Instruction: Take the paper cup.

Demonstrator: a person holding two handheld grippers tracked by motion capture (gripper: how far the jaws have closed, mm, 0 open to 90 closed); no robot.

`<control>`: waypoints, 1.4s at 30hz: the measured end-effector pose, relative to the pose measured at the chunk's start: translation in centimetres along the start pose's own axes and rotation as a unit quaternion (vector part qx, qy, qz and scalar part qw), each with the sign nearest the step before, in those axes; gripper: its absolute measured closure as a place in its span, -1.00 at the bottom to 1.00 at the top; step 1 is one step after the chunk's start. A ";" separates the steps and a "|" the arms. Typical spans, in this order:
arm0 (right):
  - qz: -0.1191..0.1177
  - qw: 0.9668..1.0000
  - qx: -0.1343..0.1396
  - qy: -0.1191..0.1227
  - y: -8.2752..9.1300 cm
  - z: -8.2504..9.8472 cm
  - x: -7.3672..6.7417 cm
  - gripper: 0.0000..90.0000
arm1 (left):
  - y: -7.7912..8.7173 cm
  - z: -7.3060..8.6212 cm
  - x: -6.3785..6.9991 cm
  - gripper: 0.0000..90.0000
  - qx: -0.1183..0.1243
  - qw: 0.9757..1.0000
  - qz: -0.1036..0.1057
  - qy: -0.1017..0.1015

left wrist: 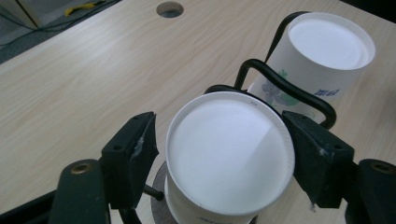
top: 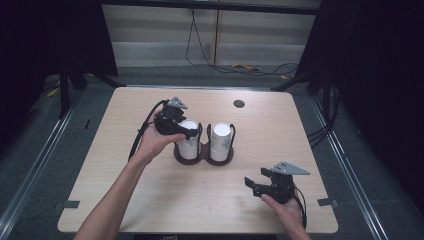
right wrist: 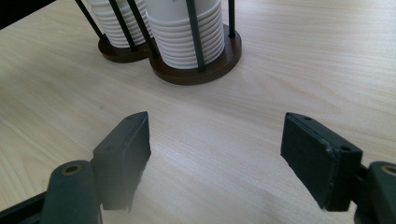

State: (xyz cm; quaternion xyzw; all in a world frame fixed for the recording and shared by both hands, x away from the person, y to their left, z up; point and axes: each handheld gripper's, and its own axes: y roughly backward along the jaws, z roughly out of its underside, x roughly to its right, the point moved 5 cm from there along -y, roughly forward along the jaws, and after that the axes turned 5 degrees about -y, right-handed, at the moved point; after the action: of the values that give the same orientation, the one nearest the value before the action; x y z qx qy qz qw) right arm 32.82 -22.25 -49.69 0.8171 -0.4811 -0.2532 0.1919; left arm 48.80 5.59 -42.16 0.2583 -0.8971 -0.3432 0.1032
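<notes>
A dark double cup holder (top: 202,159) stands mid-table with two stacks of upturned white paper cups. My left gripper (top: 191,132) reaches over the left stack (top: 188,142). In the left gripper view its jaws straddle the top cup (left wrist: 229,154): the right pad (left wrist: 313,158) meets the cup's edge, and a thin gap shows at the left pad (left wrist: 135,154). The right stack (top: 220,139) carries a printed cup (left wrist: 327,46) behind a wire loop (left wrist: 289,91). My right gripper (top: 251,186) rests open near the front right, with bare table between its pads (right wrist: 126,149), facing the holder's base (right wrist: 205,70).
A round cable hole (top: 239,103) sits in the tabletop behind the holder. Light wood table (top: 280,145) has free surface all around the holder. Cables and dark stands lie on the floor beyond the far edge.
</notes>
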 end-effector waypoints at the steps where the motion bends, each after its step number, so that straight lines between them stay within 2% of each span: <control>1: 0.001 1.000 -0.001 0.001 0.0 0.0 0.0 -0.46 | -0.1 0.1 0.0 -0.36 -0.004 1.000 0.000 -0.002; 3: 0.002 1.000 -0.001 0.002 0.0 0.0 0.0 -0.46 | -0.3 0.2 0.1 -0.35 -0.008 1.000 0.001 -0.003; 6: 0.002 1.000 -0.002 0.000 0.0 0.0 0.0 -0.46 | -0.7 0.5 0.0 -0.36 -0.012 1.000 0.003 0.005; 9: 0.002 1.000 -0.001 0.002 0.0 0.0 0.0 -0.46 | -0.7 0.6 -0.1 -0.31 -0.015 1.000 0.014 0.011; 19: 0.002 1.000 -0.002 0.001 0.0 0.0 0.0 -0.45 | -0.3 0.5 -0.2 -0.26 -0.013 1.000 0.011 0.012; 23: 0.001 1.000 -0.002 0.002 -0.1 0.0 0.0 -0.45 | -0.1 0.4 -0.3 -0.25 -0.004 1.000 0.011 0.015; 31: 0.000 1.000 -0.002 0.001 0.0 0.0 0.0 -0.45 | 0.9 -0.7 0.2 -0.24 0.010 1.000 0.010 0.005; 41: -0.002 1.000 -0.005 0.004 -0.1 0.0 -0.1 -0.44 | 1.6 -1.2 0.2 -0.23 0.027 1.000 0.006 0.004; 42: -0.003 1.000 -0.005 0.003 -0.1 0.0 -0.1 -0.44 | 1.7 -1.3 0.3 -0.23 0.035 0.999 0.005 0.008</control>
State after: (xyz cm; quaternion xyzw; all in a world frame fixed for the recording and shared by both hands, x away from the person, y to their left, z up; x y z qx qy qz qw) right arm 32.86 -22.14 -49.76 0.8182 -0.4772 -0.2532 0.1966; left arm 48.35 5.80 -40.04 0.2595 -0.9092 -0.3090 0.1027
